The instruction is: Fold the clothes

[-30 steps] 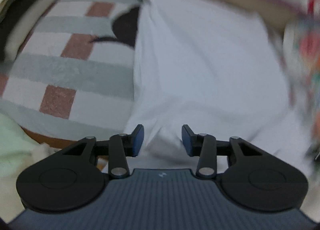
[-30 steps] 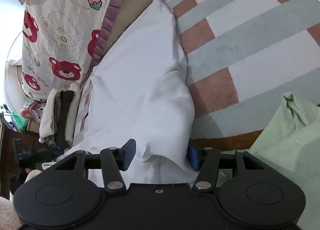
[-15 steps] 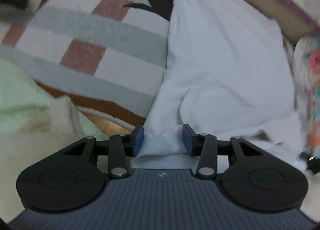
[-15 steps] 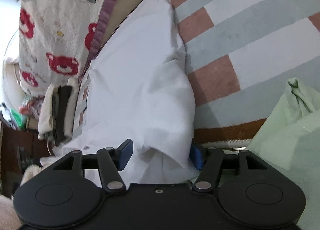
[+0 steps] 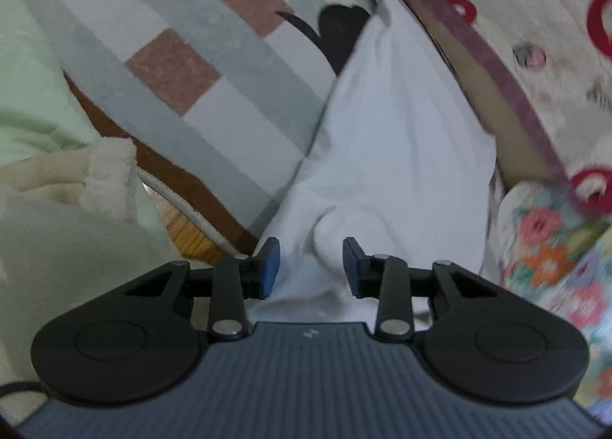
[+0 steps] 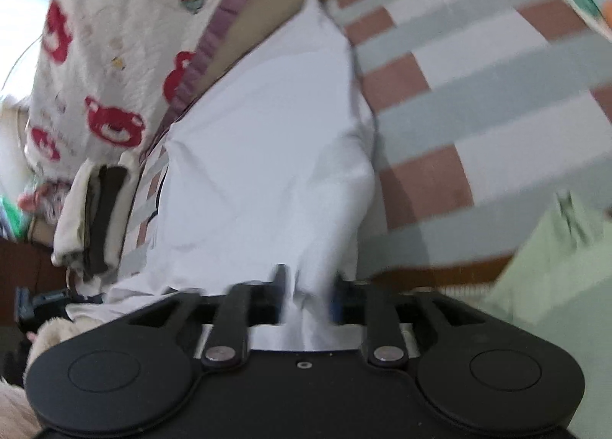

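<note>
My left hand-held gripper (image 5: 310,263) has its jaws well apart, with a bunched fold of the white garment (image 5: 386,156) lying between the blue pads (image 5: 269,261); I can't tell whether either pad touches the cloth. My right hand-held gripper (image 6: 308,295) shows a much narrower gap, its fingers pressed against a pinch of the same garment (image 6: 264,156), though blur hides the exact contact. The garment stretches away from both grippers along the edge of a striped blanket (image 5: 214,68), over a black shape (image 5: 338,28) at its far end. A bear-print quilt (image 6: 103,56) rises beside it. A pale green cloth (image 6: 554,278) lies at the blanket's near edge, and a floral fabric (image 5: 554,247) sits to the right in the left view.
</note>
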The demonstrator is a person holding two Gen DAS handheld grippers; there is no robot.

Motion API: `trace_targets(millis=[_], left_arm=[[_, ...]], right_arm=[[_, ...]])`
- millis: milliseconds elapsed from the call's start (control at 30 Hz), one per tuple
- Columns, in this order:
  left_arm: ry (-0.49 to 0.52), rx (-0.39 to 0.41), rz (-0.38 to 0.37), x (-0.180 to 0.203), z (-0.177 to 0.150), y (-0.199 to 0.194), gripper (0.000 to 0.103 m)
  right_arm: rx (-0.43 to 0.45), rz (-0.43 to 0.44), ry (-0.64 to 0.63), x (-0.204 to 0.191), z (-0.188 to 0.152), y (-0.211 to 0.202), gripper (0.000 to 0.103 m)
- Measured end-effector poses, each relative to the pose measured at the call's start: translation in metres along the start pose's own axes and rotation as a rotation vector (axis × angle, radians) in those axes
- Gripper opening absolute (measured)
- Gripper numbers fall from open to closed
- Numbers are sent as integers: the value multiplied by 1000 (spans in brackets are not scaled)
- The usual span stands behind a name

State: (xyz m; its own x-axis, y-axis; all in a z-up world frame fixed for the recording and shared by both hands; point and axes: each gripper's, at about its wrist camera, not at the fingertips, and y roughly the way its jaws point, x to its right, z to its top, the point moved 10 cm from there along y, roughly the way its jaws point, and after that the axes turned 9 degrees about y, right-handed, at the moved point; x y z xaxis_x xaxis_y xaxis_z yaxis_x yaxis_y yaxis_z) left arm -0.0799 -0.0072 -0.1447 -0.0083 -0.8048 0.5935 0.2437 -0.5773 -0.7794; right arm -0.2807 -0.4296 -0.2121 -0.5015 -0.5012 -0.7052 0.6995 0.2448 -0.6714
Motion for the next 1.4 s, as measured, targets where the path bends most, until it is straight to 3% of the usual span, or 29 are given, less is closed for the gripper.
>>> trace_targets(millis=[100,233,333,400,433,467,500,633,733,867,933,1000,1033,1133,1233,1333,1367,1400], left_arm=[[-15,-33,-19,-2,7,4,45],[63,-157,-11,1,-4,24,49],[92,-180,1,0,-9,32,50],[143,-152,-6,7,-10,30,49],[172,-133,-12,11,-10,28,40],[202,-115,-17,15,-10,25,25],[231,-97,-23,19,-10,23,7],[348,-23,-45,37,-10,14,7],[342,-49,-47,34,-15,20,7],[248,-94,-85,20,-13,23,9],[195,-109,-109,15,-13,23,13],[153,-120,-134,12,-13,24,23],[132,-124,-146,11,-13,24,31],[79,-122,-159,4,-10,22,42],[49,-114,-131,-4,-7,25,47],[72,-150,-114,-4,-11,35,48],[125,-153,-113,3,-13,39,48],[193,-147,-110,11,-14,41,44]], right_arm=[[-6,20,86,3,-7,-2,44],[-3,35,207,1,-7,5,50],[22,-25,189,-1,-4,11,52],[43,-76,156,-3,-2,16,51],[52,-84,133,-5,-1,17,44],[73,-81,95,-11,0,17,11],[110,-86,66,-16,4,14,10],[261,-47,-88,-53,24,-7,10],[222,-130,-128,-51,26,-3,10],[211,-134,12,-26,19,4,15],[212,-114,102,-13,13,6,26],[211,-92,190,-2,4,10,49],[209,-81,225,1,-1,11,50],[212,-55,304,8,-10,12,51],[218,-33,366,12,-11,12,52],[214,-54,310,5,-4,18,52],[212,-69,260,0,-1,21,43],[216,-87,192,-7,3,24,15]])
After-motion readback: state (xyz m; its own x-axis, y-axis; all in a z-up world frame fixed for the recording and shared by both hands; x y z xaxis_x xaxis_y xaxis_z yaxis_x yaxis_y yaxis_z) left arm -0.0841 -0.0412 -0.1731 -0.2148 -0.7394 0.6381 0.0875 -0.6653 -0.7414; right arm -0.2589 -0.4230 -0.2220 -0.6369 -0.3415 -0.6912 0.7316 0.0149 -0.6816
